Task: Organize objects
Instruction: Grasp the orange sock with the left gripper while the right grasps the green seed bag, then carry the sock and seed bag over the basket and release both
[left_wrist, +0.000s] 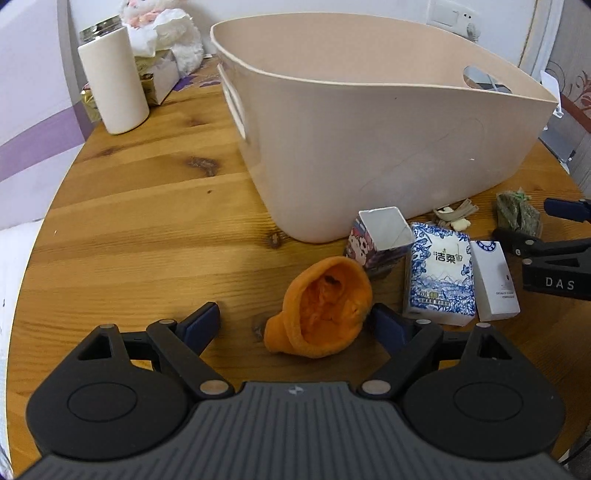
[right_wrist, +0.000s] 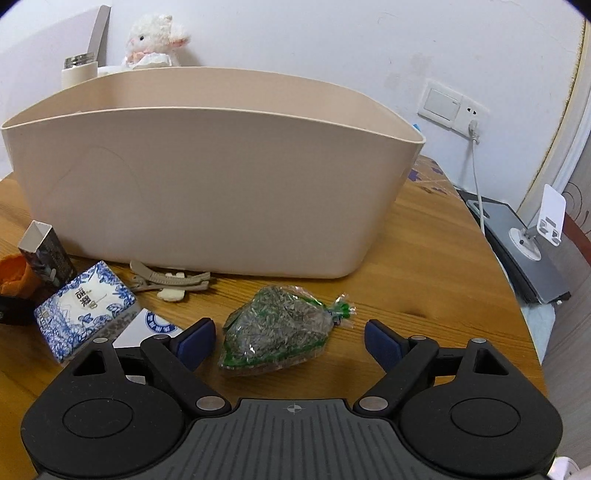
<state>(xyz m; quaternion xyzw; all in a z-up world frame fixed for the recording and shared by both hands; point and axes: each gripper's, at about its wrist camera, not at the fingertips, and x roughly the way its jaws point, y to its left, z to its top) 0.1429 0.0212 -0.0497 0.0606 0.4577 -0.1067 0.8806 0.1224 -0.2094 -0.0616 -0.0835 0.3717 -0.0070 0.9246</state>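
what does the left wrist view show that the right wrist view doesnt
Only the left wrist view: the left gripper open around the orange hat, and the bin's handle hole. Only the right wrist view: the right gripper open around the seed bag, a wall socket, a phone stand. Both: the beige bin, tissue pack, hair clips.
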